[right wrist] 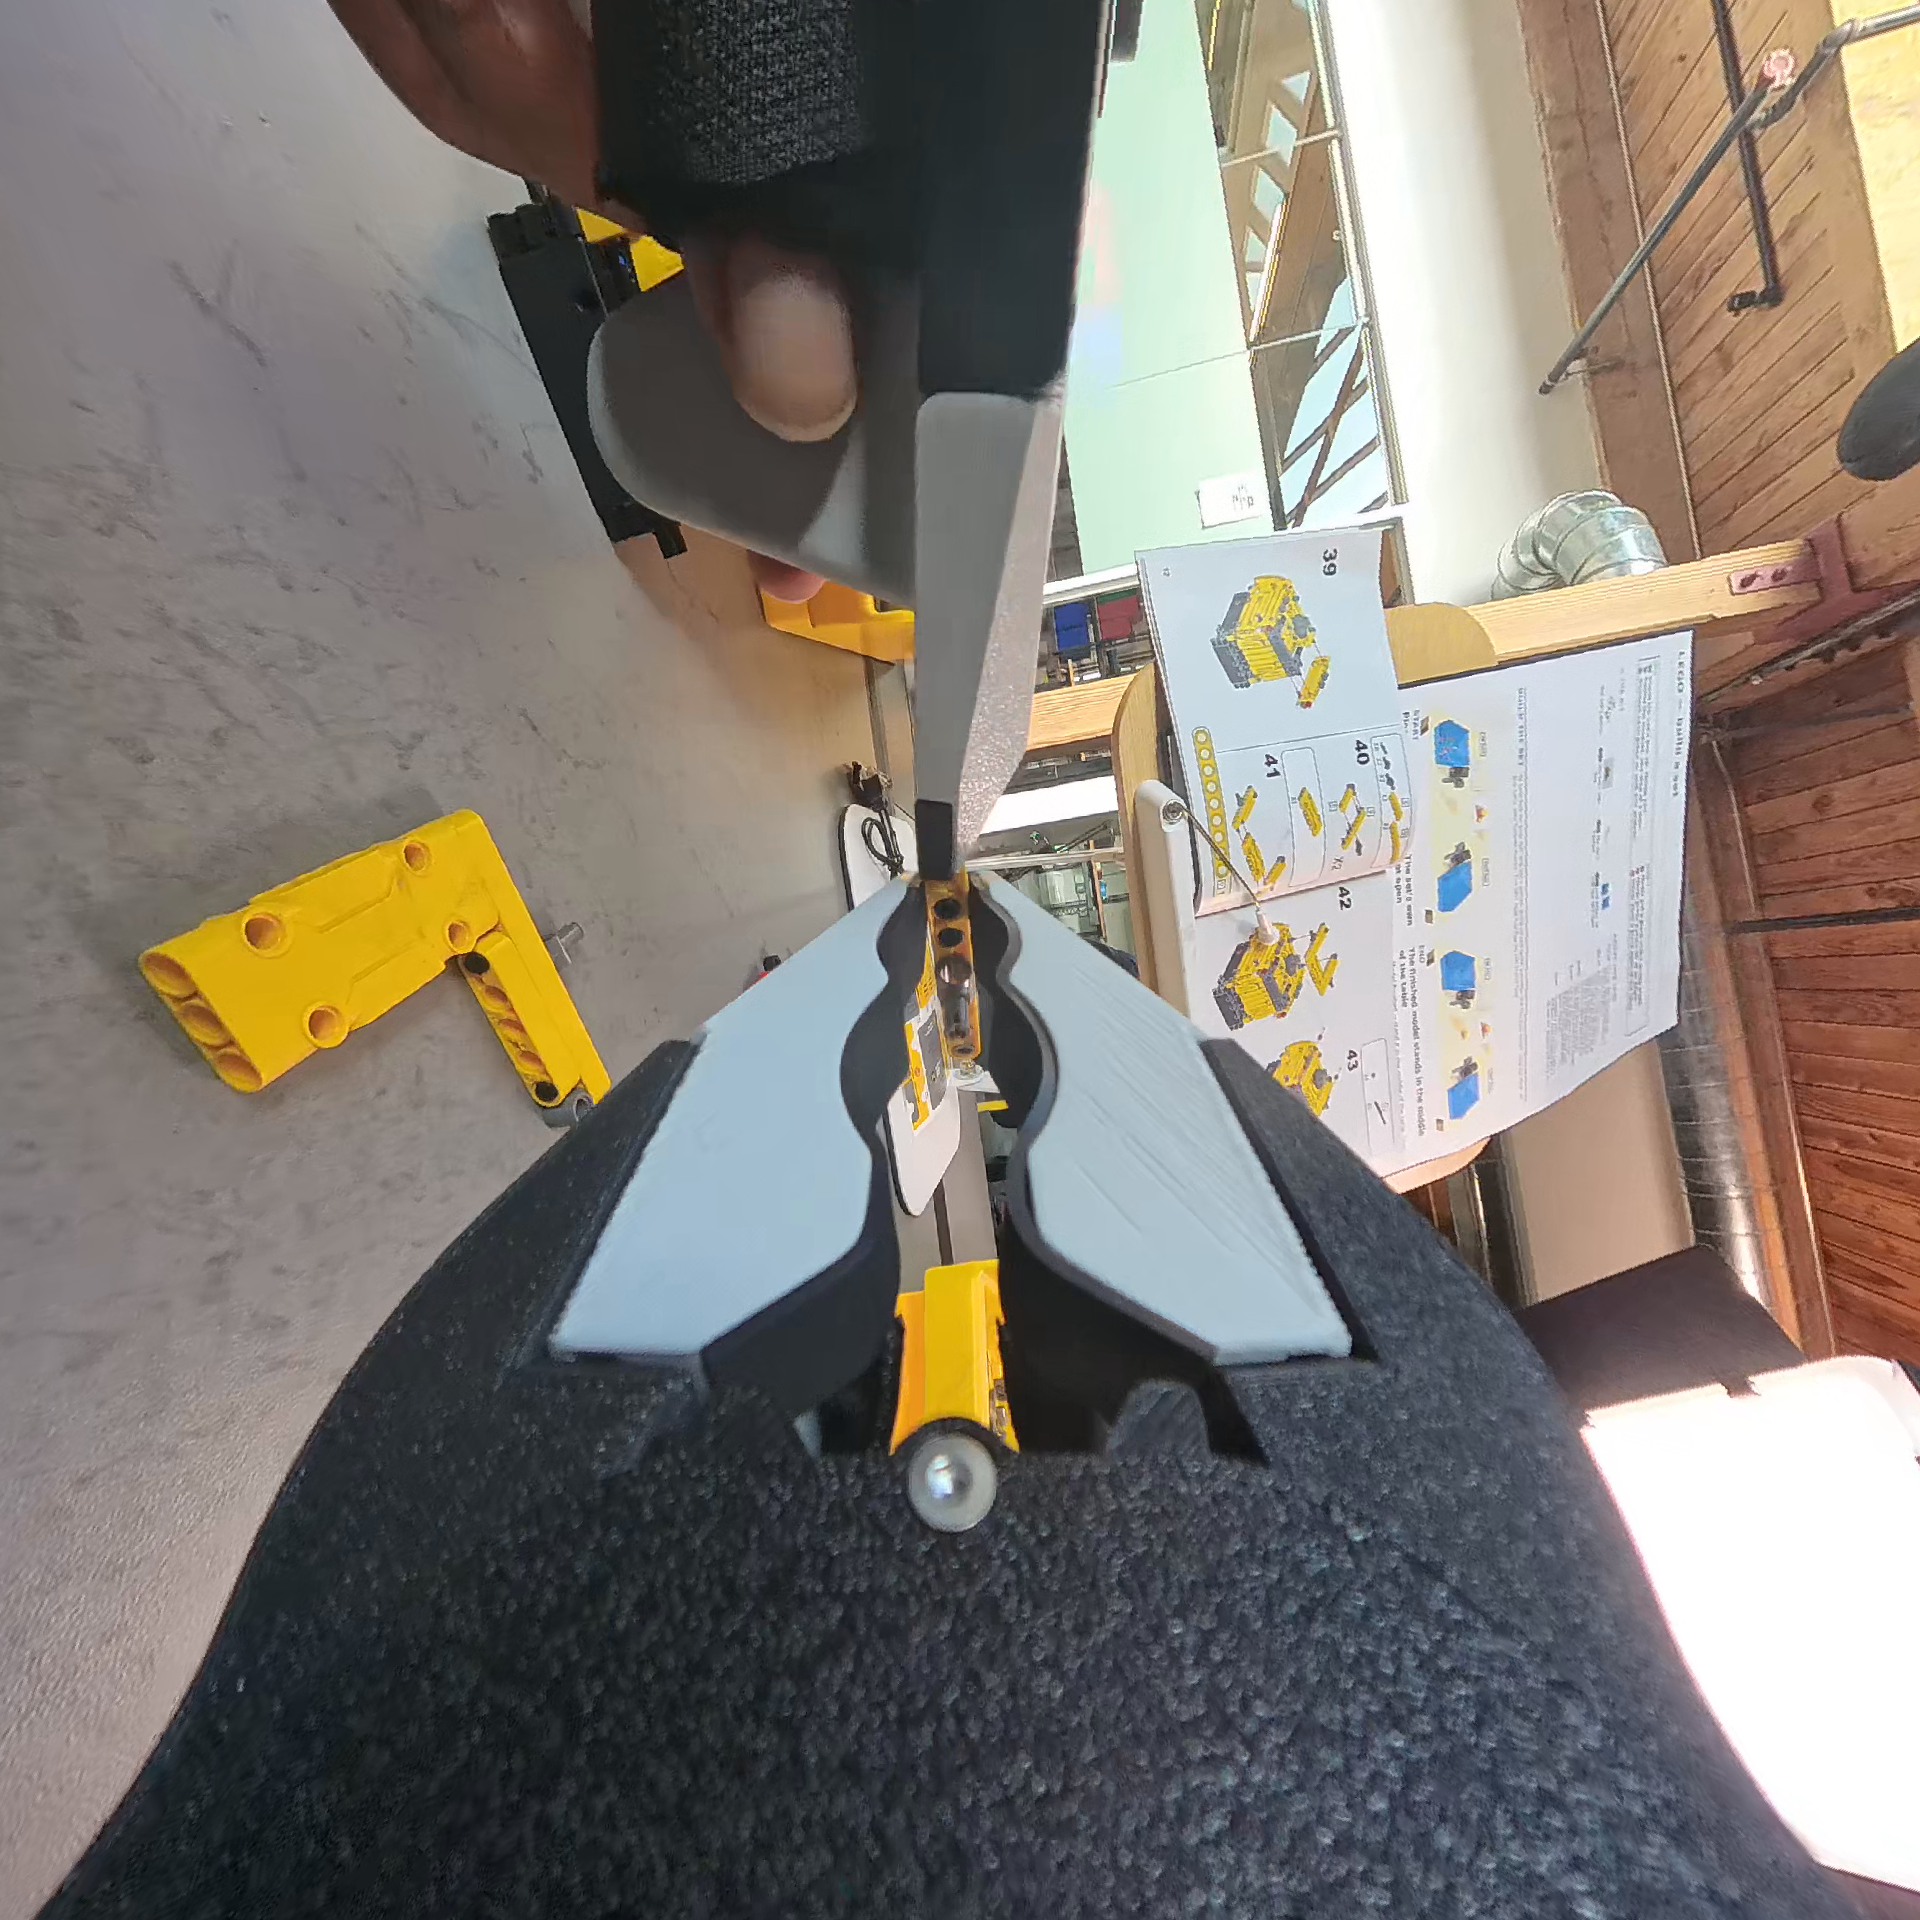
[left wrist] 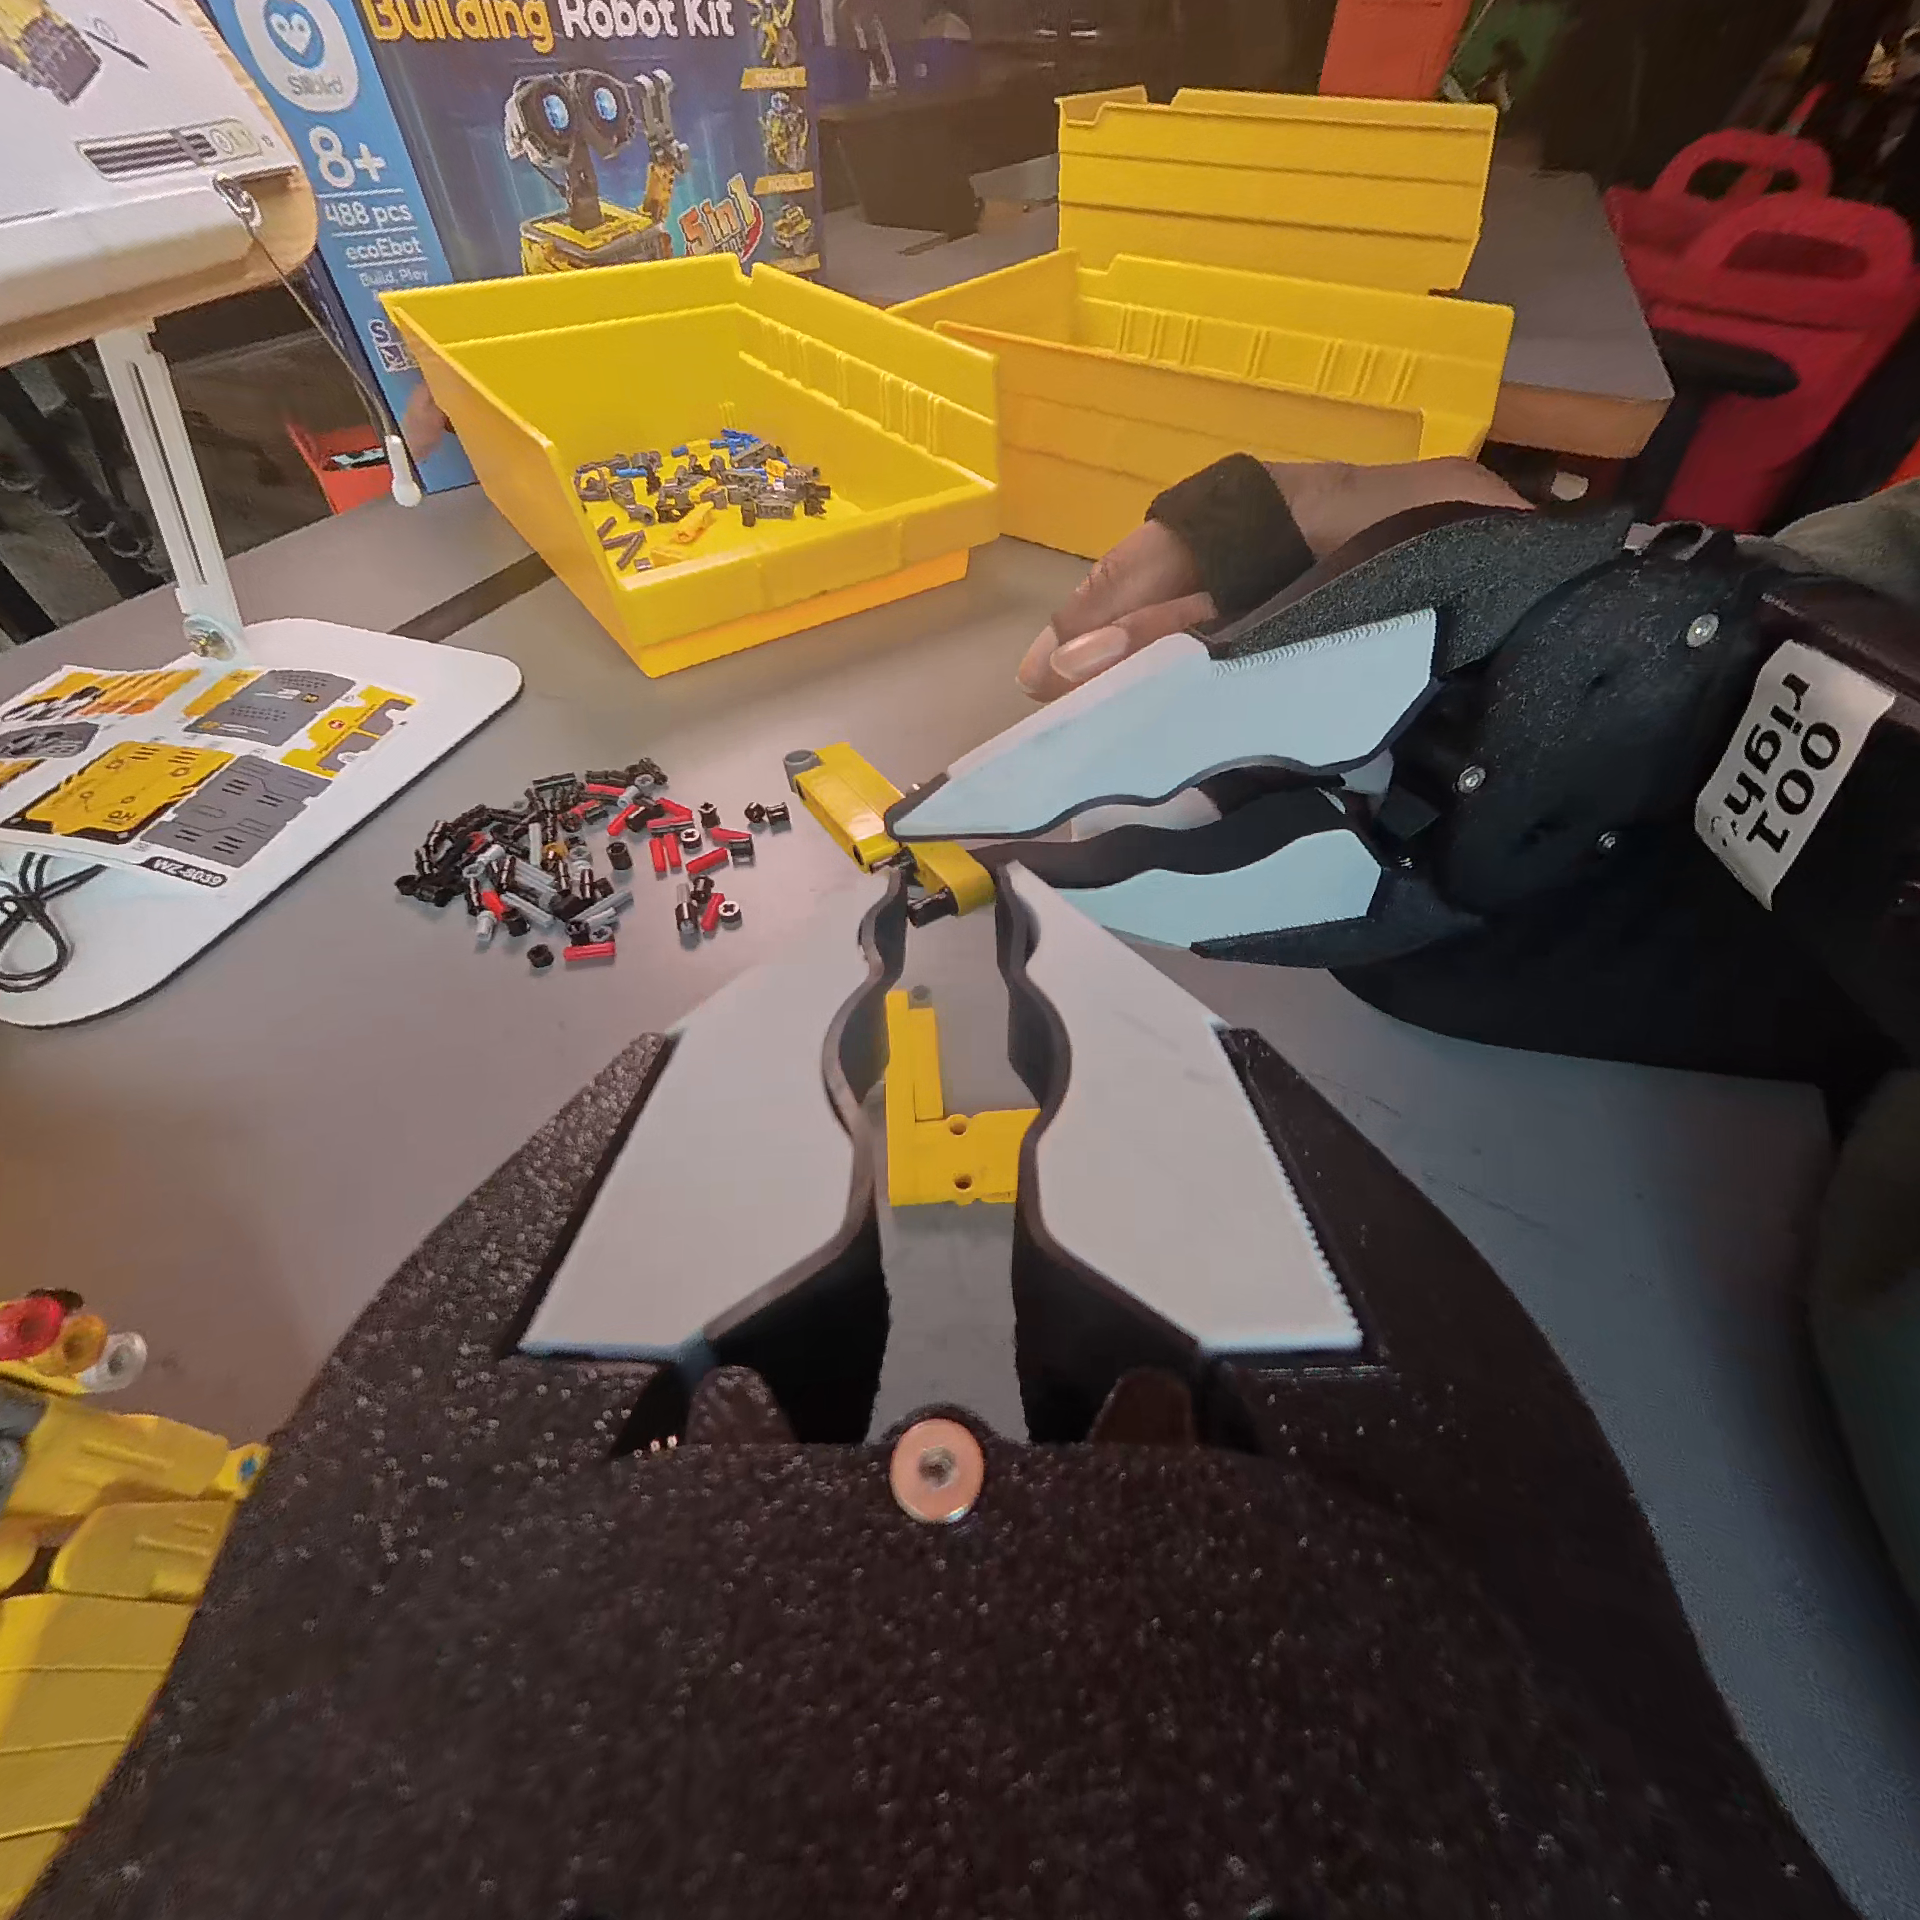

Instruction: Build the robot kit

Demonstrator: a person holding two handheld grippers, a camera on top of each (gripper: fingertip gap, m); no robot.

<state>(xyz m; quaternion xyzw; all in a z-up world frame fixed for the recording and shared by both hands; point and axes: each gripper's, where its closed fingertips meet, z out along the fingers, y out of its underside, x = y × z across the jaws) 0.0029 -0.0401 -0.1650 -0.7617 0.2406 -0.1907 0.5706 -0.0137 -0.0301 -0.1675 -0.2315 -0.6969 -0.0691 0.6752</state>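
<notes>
Fingers of the left gripper (left wrist: 943,894), grey plates on a black textured body, are pinched together at their tips on the near end of a yellow plastic perforated beam (left wrist: 871,805) with a small black pin beneath it. From the right, the right gripper (left wrist: 914,821) comes in almost at a right angle and clenches the same beam at its middle; a hand (left wrist: 1174,582) in a black fingerless glove wraps its body. In the right wrist view the beam (right wrist: 951,956) stands edge-on between that gripper's closed tips (right wrist: 951,904), and the other gripper's grey finger touches its far end.

Beneath the left fingers, flat on the grey desk (left wrist: 312,1122), lies a yellow L-shaped plastic panel with round holes (left wrist: 940,1122), apart from both grippers. At the near left edge sits part of a yellow ribbed brick assembly (left wrist: 94,1538).

Farther out, left of the beam, a loose scatter of small black, red and grey connector pins (left wrist: 592,862) lies on the desk. Beside it is a white stand base (left wrist: 312,831) carrying a yellow-and-grey sticker sheet (left wrist: 177,758).

Beyond these, an open yellow plastic bin (left wrist: 707,457) holds small grey, blue and yellow parts. More yellow bins (left wrist: 1247,343) are stacked to its right. Behind stands a blue printed kit box (left wrist: 540,156), and an instruction booklet (right wrist: 1299,831) is propped on the stand.
</notes>
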